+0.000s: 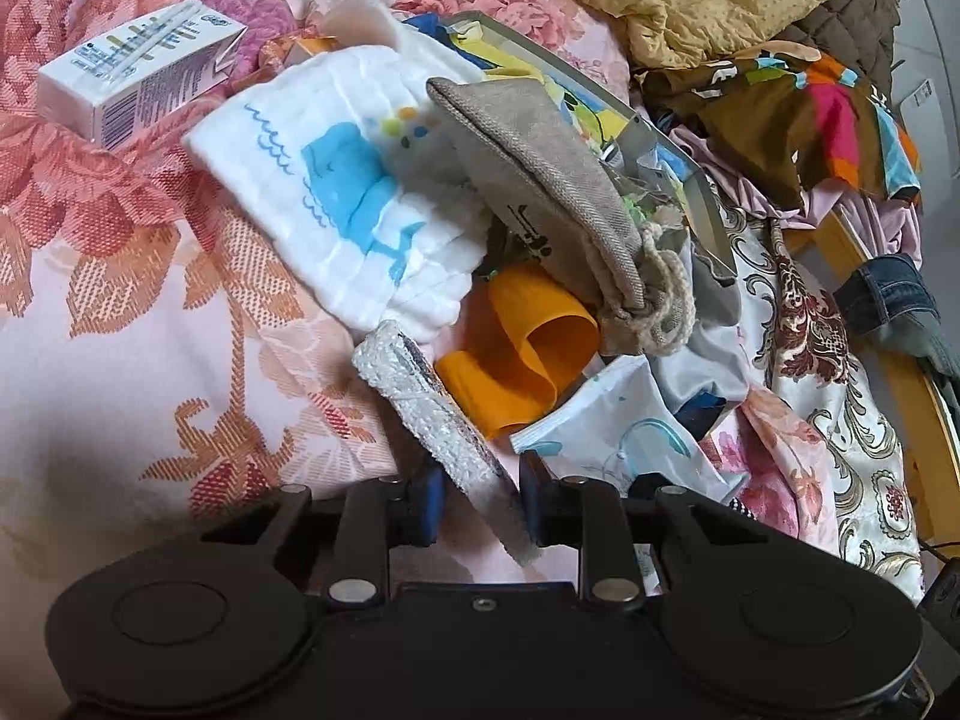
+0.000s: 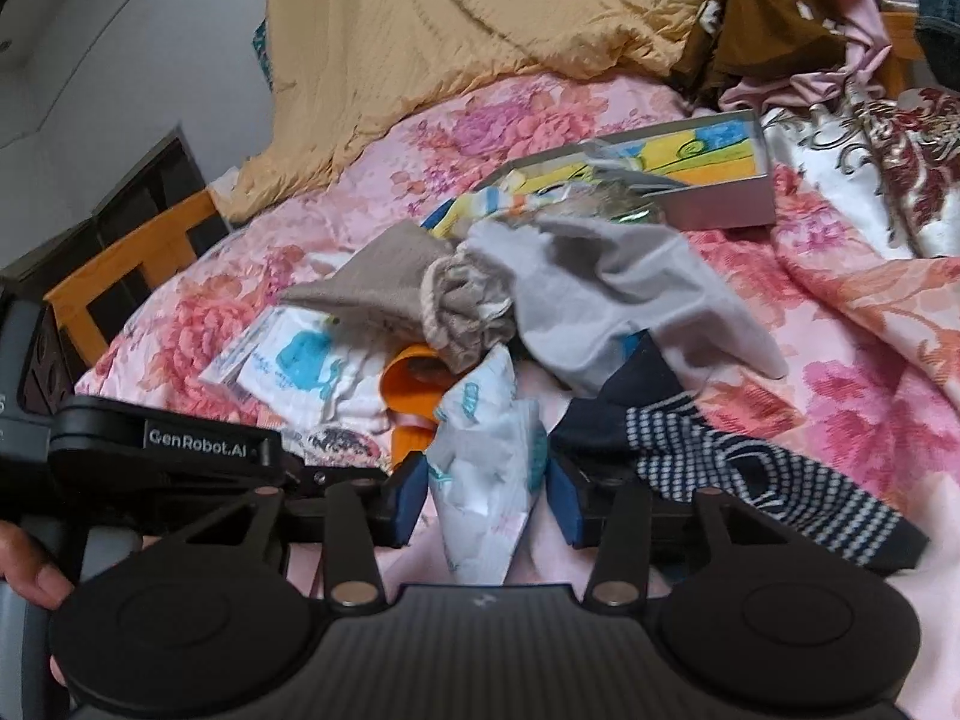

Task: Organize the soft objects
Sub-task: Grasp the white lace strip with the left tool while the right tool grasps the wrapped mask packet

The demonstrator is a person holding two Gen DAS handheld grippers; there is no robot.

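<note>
My left gripper clamps one white textured foam strip; my right gripper clamps one crinkly white-and-blue packet, both mid-bed on the pink floral bedspread. Only the right view shows one navy dotted sock.

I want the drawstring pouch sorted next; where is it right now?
The tan drawstring pouch lies mid-pile on the floral bedspread, overlapping the whale-print cloth, with the orange band just below its tied end.

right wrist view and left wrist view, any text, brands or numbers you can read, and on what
"GenRobot.AI": white print on the left gripper body, seen in the right wrist view.
White carton: barcode and small print, too blurred to read.
Burlap drawstring pouch: dark mark, unreadable.
</note>
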